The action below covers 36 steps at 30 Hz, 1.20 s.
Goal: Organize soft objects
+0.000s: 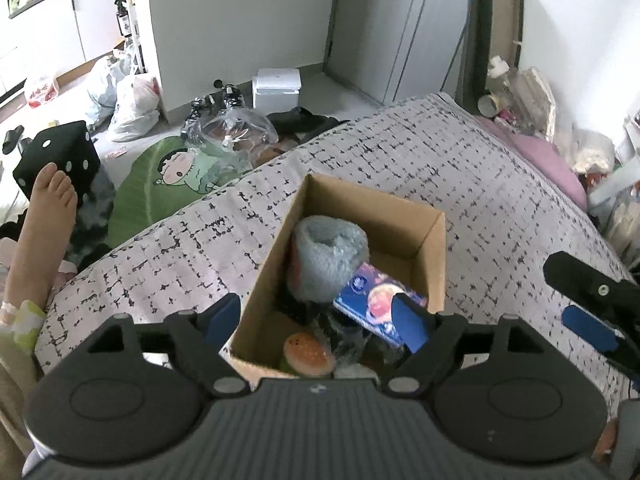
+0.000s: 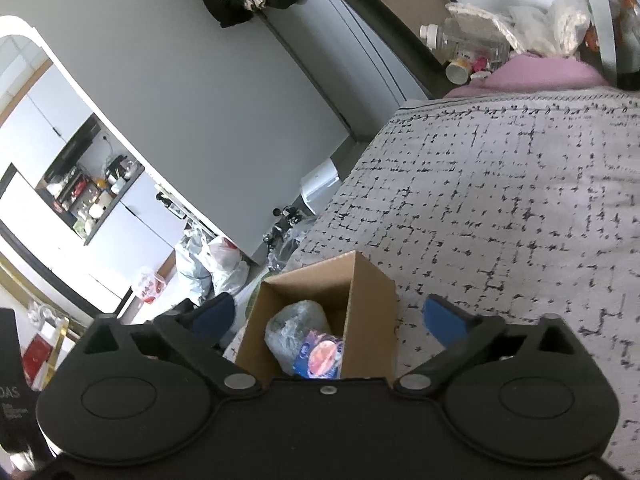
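A grey patterned bedspread [image 1: 440, 152] is carrying a cardboard box [image 1: 434, 264] containing a fluffy blue plush [image 1: 330, 256], a blue packet [image 1: 376, 296] and a burger toy [image 1: 308, 354]. Both the left gripper [image 1: 320, 324] and the right gripper [image 2: 330, 318] are hovering over it at six o'clock, jaws spread wide, gripping nothing.

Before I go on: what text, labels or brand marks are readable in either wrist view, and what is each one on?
"OAS": on the black object at the left edge of the right wrist view; cut off, and the smaller lines under it are too blurred to read.
Blue packet in the cardboard box: a round logo and a picture, lettering too small to read.
White bottle beside the bed: label unreadable.
Nothing else legible.
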{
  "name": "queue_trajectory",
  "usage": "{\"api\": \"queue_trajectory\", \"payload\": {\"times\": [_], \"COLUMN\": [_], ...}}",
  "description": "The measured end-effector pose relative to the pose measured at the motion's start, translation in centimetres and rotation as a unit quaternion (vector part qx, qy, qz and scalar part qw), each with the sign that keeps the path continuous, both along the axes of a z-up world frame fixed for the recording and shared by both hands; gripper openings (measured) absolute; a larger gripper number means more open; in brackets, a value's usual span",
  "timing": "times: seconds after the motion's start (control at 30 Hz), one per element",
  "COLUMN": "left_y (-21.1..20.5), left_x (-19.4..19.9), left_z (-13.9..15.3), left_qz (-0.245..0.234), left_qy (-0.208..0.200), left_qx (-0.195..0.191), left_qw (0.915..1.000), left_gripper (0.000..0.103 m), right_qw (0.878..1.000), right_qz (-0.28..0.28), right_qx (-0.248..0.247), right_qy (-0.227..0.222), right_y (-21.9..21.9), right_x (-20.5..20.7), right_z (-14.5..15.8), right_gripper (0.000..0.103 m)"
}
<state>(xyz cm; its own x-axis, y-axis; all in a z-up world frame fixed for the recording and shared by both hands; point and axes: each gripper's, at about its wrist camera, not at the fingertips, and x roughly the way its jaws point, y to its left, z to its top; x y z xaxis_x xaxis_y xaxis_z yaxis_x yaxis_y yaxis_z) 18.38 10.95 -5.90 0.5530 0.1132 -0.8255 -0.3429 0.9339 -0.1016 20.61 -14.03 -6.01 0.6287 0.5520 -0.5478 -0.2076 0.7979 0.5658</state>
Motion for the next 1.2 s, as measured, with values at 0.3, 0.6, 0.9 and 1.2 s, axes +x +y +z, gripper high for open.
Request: {"api": "queue_trajectory", "payload": {"times": [0.3,0.6,0.9,1.2], "left_y": [-2.6,-4.7,-6.1,-5.5], "left_x": [-1.8,-3.6,-5.6,-8.3], "left_z": [1.4,3.7,5.3,6.1], "left_qz": [-0.021,-0.020,-0.037,-0.030], "left_qy": [0.002,-0.018,-0.028,-0.034], "left_qx": [0.022,0.016,0.023,0.014], "left_qw": [0.9995,0.9995,0.9987,0.9989], "left_gripper": [0.091,0.098,0.102,0.102], "right_qw": [0.999,0.997,0.997,0.996], "right_qz": [0.001,-0.002,0.006,0.006], "right_qx": [-0.041,-0.066,-0.078,-0.075], "right_qy": [-0.013,-0.027,-0.029,-0.045], "right_y": [-2.2,-4.3,-5.3,-6.0], "right_x": [-1.6,-3.7,-5.8,-8.0], "right_z": [1.7,4.3,5.4,7.2], "right_gripper": [0.103,0.103,0.103,0.103]}}
